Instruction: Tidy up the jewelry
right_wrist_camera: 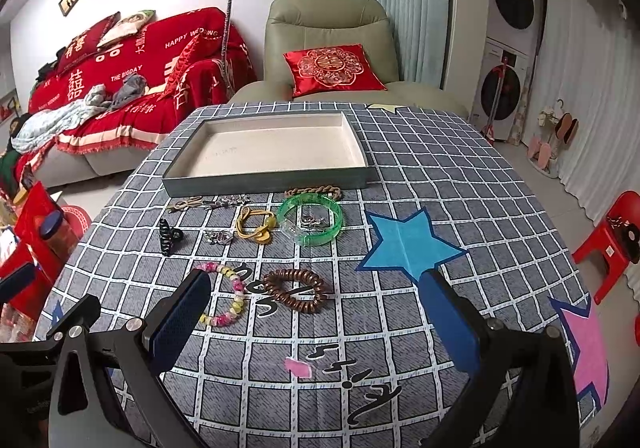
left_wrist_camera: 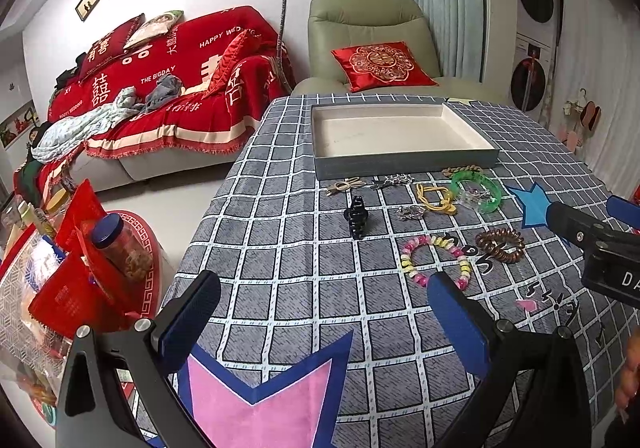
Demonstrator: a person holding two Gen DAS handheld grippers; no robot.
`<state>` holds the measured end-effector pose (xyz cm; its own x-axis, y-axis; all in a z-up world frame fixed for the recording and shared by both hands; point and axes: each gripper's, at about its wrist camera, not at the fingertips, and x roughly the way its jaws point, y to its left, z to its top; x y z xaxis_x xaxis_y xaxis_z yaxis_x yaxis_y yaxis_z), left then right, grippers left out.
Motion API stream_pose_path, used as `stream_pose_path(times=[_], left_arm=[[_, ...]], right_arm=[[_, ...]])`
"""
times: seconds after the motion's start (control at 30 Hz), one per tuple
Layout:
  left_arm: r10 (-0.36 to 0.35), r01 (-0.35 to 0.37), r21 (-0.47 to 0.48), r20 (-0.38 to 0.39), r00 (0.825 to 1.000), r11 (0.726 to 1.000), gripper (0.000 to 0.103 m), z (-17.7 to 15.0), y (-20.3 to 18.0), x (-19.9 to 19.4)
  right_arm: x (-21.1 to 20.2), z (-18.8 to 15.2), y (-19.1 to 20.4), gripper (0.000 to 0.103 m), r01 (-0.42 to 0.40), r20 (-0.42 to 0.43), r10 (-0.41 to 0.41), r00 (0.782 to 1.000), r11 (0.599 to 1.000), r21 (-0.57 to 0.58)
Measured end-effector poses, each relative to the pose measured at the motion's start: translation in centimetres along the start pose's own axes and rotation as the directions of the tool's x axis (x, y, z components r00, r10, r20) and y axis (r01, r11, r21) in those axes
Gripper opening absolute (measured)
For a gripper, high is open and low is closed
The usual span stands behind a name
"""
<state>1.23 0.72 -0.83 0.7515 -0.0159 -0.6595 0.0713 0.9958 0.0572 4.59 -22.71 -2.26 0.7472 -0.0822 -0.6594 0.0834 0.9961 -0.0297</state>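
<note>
An empty grey tray with a cream inside [left_wrist_camera: 404, 160] [right_wrist_camera: 264, 180] lies at the far side of the checked tablecloth. In front of it lie a green bangle [left_wrist_camera: 476, 190] [right_wrist_camera: 310, 222], a yellow hair tie [left_wrist_camera: 434, 198] [right_wrist_camera: 256, 226], a black claw clip [left_wrist_camera: 356, 216] [right_wrist_camera: 168, 236], a pink and yellow bead bracelet [left_wrist_camera: 436, 260] [right_wrist_camera: 226, 294], a brown coil hair tie [left_wrist_camera: 500, 244] [right_wrist_camera: 296, 290], a tan chain [right_wrist_camera: 314, 191] and small silver pieces [left_wrist_camera: 394, 180]. My left gripper [left_wrist_camera: 324, 304] is open and empty, near the bracelet. My right gripper [right_wrist_camera: 316, 302] is open and empty over the coil tie.
A red-covered sofa [left_wrist_camera: 160, 88] and a green armchair with a red cushion [right_wrist_camera: 332, 64] stand behind the table. A low table with a jar and red packets [left_wrist_camera: 80, 260] is at the left. A red stool [right_wrist_camera: 616, 240] is at the right.
</note>
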Motion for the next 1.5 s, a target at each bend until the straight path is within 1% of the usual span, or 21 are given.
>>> stream_pose_path(times=[0.6,0.87,1.03,1.13,1.17,1.23,1.33,1.37,1.43,1.47,1.5], left_arm=[[-0.003,0.003,0.000,-0.008,1.000,1.000,0.103,-0.1,-0.3,0.3],[-0.009,0.009,0.004,-0.038,0.999,1.000,0.103,-0.2,-0.3,1.2],[0.010,-0.010,-0.006,-0.097,0.995,1.000,0.103,0.2,0.3,3.0],[-0.020,0.017,-0.019,-0.145,0.989,1.000,0.103,0.5,0.9,4.5],[-0.041,0.038,-0.017,-0.167,0.985,0.999,0.103,0.8,0.9,5.2],[-0.060,0.060,-0.009,-0.195,0.979,0.998,0.103,1.2,0.8,6.4],[-0.072,0.077,0.015,-0.214,0.974,0.997,0.103,1.9,0.3,7.9],[-0.073,0.080,0.024,-0.217,0.973,0.996,0.103,2.2,0.1,8.4],[-0.086,0.097,0.037,-0.231,0.969,0.995,0.103,2.8,-0.4,9.7],[-0.093,0.106,0.039,-0.249,0.964,0.994,0.102,3.1,-0.7,10.5],[-0.100,0.114,0.039,-0.260,0.960,0.993,0.102,3.3,-0.8,11.0]], right_arm=[[0.2,0.1,0.0,0.103,0.001,-0.004,-0.001,1.000,1.000,0.000],[1.1,-0.1,-0.7,0.103,0.005,-0.035,-0.005,0.999,1.000,0.010],[2.6,-0.3,-2.0,0.103,0.001,-0.105,0.004,0.995,0.999,0.041],[3.8,-0.4,-2.8,0.103,0.005,-0.154,0.002,0.988,0.999,0.045],[4.5,-0.5,-3.0,0.103,0.012,-0.179,-0.004,0.984,0.999,0.044],[5.6,-0.5,-3.3,0.103,0.018,-0.214,-0.010,0.977,0.999,0.039],[7.4,-0.5,-3.7,0.102,0.019,-0.269,-0.007,0.963,0.999,0.042],[7.9,-0.5,-3.7,0.099,0.017,-0.282,-0.003,0.960,0.999,0.046],[9.3,-0.5,-3.8,0.088,0.013,-0.320,0.003,0.947,0.999,0.050],[9.8,-0.5,-3.8,0.085,0.007,-0.333,0.010,0.943,0.999,0.052],[10.3,-0.6,-3.7,0.080,-0.002,-0.347,0.020,0.938,0.999,0.054]])
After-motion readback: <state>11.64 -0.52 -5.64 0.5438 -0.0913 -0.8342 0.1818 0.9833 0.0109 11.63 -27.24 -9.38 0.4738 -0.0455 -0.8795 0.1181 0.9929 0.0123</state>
